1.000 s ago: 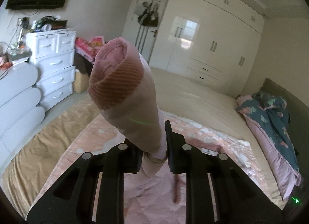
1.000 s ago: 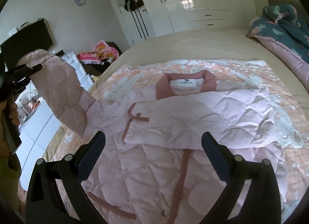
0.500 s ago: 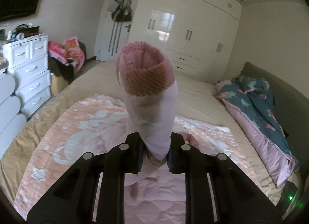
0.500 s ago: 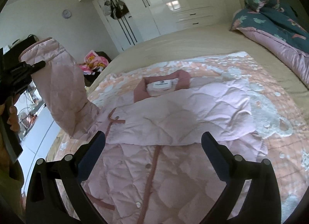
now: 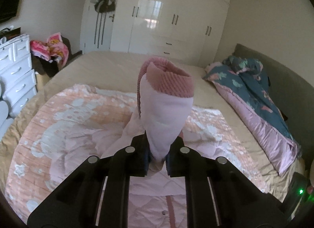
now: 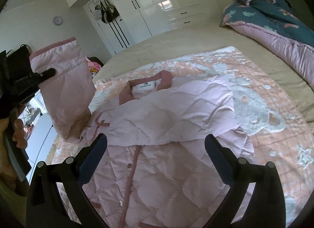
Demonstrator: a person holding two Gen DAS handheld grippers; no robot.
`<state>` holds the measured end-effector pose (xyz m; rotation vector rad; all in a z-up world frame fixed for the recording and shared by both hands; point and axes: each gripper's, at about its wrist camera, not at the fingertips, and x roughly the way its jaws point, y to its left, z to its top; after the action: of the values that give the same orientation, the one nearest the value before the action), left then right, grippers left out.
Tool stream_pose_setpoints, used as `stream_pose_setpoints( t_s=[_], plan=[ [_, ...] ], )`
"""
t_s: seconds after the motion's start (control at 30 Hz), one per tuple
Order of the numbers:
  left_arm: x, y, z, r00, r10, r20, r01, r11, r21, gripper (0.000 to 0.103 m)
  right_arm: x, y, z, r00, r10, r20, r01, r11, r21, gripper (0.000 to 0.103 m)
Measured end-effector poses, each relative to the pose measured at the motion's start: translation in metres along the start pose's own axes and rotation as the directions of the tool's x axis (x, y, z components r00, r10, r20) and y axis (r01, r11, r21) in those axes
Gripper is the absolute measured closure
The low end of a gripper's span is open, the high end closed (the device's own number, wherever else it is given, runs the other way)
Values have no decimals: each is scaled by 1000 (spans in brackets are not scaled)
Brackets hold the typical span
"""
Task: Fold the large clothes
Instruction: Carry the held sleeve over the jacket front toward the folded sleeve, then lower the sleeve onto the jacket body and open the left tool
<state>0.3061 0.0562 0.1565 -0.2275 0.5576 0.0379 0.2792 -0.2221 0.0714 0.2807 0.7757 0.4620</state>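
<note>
A pale pink quilted jacket (image 6: pixel 166 125) lies front up on the bed, its darker pink collar (image 6: pixel 125 96) toward the far side and one sleeve folded across the chest. My left gripper (image 5: pixel 156 157) is shut on the other sleeve (image 5: pixel 164 110), whose ribbed pink cuff (image 5: pixel 170 82) stands up in front of the camera. In the right wrist view that lifted sleeve (image 6: pixel 66 88) hangs at the left, held by the left gripper (image 6: pixel 47 73) above the jacket's edge. My right gripper (image 6: pixel 156 145) hovers open over the jacket's middle, with nothing between its fingers.
The jacket rests on a peach and white blanket (image 6: pixel 255 98) spread over a beige bed (image 5: pixel 117 64). A teal and pink duvet (image 5: pixel 255 94) is bunched along the right side. White drawers (image 5: pixel 15 70) stand at the left, wardrobes (image 5: pixel 166 21) behind.
The left gripper has carried the sleeve rightward, in over the jacket, and a little lower. The right gripper has drifted nearer the jacket and stayed open.
</note>
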Motion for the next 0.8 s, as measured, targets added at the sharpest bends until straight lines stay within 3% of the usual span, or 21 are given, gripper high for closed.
stream_pose_setpoints(
  t_s=[0.33,0.57,0.8],
  plan=[
    [40,-42,-31,996,-35,-82,39,998,48,97,-4,-39,-6,999,-41,-11,42,998,42,4],
    [71,-74,-62,983,-60,-176,80,991,107,97,-8,-62,-4,998,-60,-13,61,996,67,4],
    [93,-98,-98,968,-39,-248,85,981,177,89,-10,-81,-7,997,-76,-23,78,992,99,4]
  ],
)
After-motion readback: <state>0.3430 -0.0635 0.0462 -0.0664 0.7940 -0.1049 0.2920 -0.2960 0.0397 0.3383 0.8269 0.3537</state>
